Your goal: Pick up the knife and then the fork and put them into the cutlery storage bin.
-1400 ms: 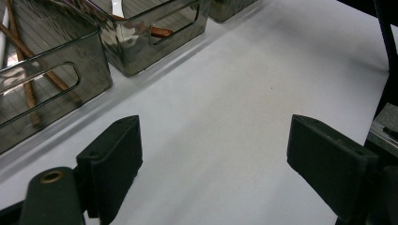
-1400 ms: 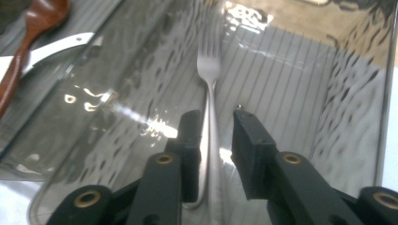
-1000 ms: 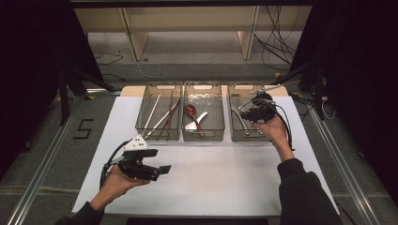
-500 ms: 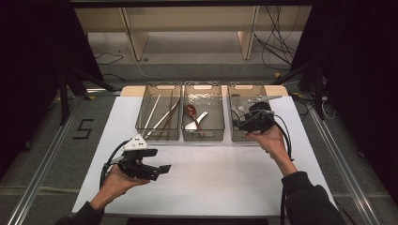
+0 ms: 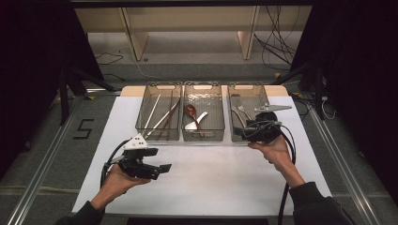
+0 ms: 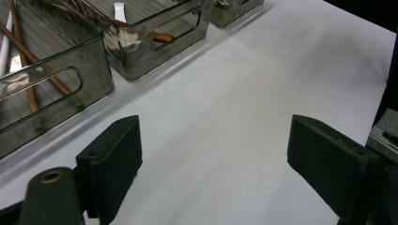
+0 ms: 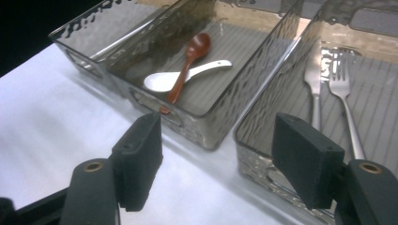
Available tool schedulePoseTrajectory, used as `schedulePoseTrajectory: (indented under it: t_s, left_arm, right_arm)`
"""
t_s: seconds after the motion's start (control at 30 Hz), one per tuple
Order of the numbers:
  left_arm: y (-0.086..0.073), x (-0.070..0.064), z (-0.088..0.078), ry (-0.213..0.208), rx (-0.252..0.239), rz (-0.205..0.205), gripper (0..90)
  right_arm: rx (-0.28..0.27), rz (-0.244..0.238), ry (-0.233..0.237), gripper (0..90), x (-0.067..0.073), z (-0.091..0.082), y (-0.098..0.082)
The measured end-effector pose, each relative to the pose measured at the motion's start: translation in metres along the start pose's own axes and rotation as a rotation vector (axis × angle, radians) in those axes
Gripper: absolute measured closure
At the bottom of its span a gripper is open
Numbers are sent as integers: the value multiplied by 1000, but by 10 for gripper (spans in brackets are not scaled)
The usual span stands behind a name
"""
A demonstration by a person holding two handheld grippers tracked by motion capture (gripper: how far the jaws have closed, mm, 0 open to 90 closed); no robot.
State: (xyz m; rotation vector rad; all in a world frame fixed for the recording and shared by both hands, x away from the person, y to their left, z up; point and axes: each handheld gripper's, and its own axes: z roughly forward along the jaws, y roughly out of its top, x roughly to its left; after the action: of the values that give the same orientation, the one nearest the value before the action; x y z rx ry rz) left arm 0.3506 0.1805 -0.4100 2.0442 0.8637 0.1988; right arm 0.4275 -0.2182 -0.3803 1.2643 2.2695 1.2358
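The white table top (image 5: 211, 183) is lit brightly and evenly from above, while the surroundings to the left and right are lost in near-black. Soft, short shadows are cast beside the three clear bins (image 5: 202, 112). Glare and rippled reflections are seen on the bin walls (image 7: 263, 93) in the right gripper view. The black jaws near the lens are rendered soft in both gripper views. The far bins (image 6: 155, 33) in the left gripper view are slightly blurred, and the high view is mildly grainy.
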Motion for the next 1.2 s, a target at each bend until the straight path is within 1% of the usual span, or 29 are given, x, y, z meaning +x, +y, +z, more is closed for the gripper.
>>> schedulePoseTrajectory:
  t_s: [0.2,0.37,0.53,0.6,0.67,0.83,0.9,0.97,1.03,1.2]
  left_arm:
    - [0,1,-1,2,-3,-5,176]
    - [0,0,-1,-5,-4,-5,174]
    - [-2,-1,-3,-4,-11,8,172]
    - [-2,0,-4,-4,-17,3,172]
    - [-1,0,-5,-6,-19,8,172]
    - [-1,-1,-6,-9,-32,8,172]
    - [0,0,-6,-13,-36,9,172]
    - [0,0,-7,-14,-37,7,172]
    - [-1,0,-6,-13,-41,3,171]
    - [0,0,-7,-20,-53,2,171]
  right_arm:
    - [-36,-14,27,314,9,-10,-8]
    - [-46,-19,54,283,18,-18,-18]
    - [-57,-27,71,265,28,-25,-25]
    - [-69,-32,78,262,32,-28,-27]
    - [-79,-38,80,262,35,-30,-30]
    - [-83,-35,77,260,38,-32,-42]
    - [-82,-26,77,254,38,-32,-47]
    - [-90,-28,72,255,38,-34,-50]
    - [-97,-20,75,251,38,-36,-54]
    - [-90,-31,71,242,40,-39,-62]
